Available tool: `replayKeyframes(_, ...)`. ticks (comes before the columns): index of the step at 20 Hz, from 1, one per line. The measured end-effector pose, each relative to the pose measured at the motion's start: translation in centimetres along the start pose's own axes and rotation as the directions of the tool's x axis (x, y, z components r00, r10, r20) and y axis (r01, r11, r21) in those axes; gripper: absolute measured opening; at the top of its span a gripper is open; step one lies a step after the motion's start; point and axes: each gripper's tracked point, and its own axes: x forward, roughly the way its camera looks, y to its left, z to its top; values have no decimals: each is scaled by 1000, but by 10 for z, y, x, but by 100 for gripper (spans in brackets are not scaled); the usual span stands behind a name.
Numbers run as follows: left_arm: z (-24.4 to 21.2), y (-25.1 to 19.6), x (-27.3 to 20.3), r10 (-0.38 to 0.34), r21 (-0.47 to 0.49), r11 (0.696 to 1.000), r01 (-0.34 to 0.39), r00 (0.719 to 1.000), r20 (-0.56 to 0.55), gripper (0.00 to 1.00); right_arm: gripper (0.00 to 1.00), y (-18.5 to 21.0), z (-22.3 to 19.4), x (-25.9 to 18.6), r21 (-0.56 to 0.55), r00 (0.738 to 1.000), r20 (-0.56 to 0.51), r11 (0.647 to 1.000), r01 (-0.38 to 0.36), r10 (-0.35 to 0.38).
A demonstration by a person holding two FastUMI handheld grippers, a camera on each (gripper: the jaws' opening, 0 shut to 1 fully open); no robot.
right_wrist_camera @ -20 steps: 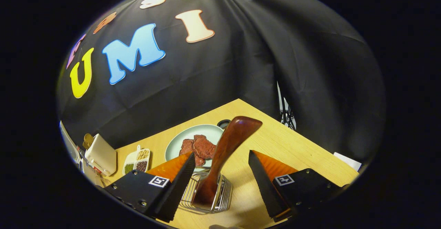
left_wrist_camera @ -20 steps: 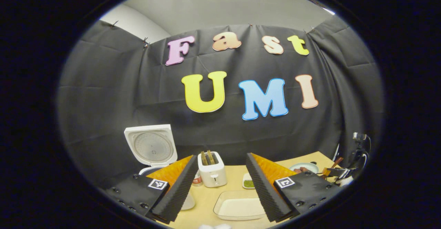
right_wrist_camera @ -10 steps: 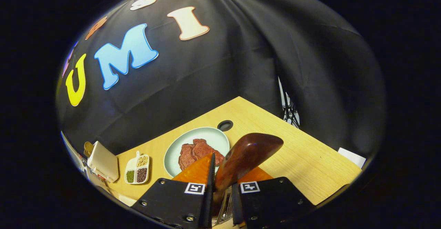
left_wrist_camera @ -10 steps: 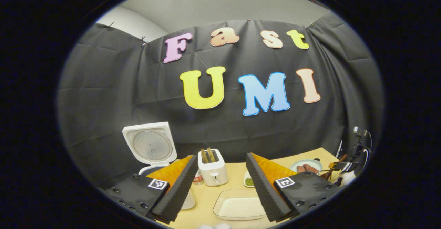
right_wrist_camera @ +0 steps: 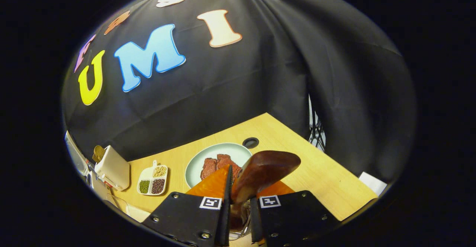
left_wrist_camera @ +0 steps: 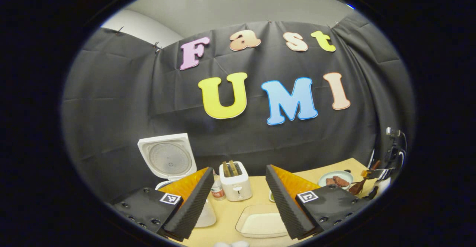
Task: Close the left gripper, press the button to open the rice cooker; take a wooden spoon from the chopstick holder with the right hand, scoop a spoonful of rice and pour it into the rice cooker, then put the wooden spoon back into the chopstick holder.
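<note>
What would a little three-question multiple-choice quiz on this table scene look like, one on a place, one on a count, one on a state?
1. Where does the meat lie?
A. on the round plate
B. in the toaster
C. in the glass dish

2. How many compartments does the small grain tray have?
A. one
B. three
C. six

3. How is the rice cooker's lid?
A. shut
B. standing open
C. lying on the table

Answers:
1 A: the meat rests on the plate.
2 B: the tray holds three separate fills.
3 B: the lid is raised upright.

The right tongs [right_wrist_camera: 238,187] clamp the wooden spoon [right_wrist_camera: 264,170] (bowl end up) above the table [right_wrist_camera: 327,180].
</note>
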Motion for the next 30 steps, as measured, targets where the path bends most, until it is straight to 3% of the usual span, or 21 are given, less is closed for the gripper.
replayKeyframes(6,12,31,-10,25,9,1000,-25,999,46,99,23,52,84,-51,-205,987,155,979,-3,35)
replayKeyframes(8,16,38,-14,11,12,1000,-12,998,67,99,23,84,108,-73,-212,977,194,976,-44,86)
replayKeyframes(11,17,57,-23,4,10,1000,-4,997,82,99,23,134,127,-104,-215,961,224,970,-113,162)
replayKeyframes(14,15,79,-30,4,-7,1000,-3,996,91,99,22,188,119,-126,-276,948,224,948,-161,226)
replayKeyframes(18,5,99,-38,2,-37,999,1,996,85,99,23,269,72,-143,-345,928,173,903,-257,330)
replayKeyframes(20,-1,102,-39,-7,-43,999,10,998,69,96,22,296,32,-142,-409,928,112,867,-284,356)
replayKeyframes(23,1,109,-42,-13,-26,1000,15,997,73,98,23,333,-28,-138,-495,918,29,804,-330,395)
replayKeyframes(27,0,126,-44,0,21,1000,-2,996,86,99,23,346,-84,-126,-674,921,-13,676,-296,389)
replayKeyframes(30,-13,133,-38,-4,1,1000,4,998,66,97,23,341,-111,-108,-737,938,-39,624,-260,345)
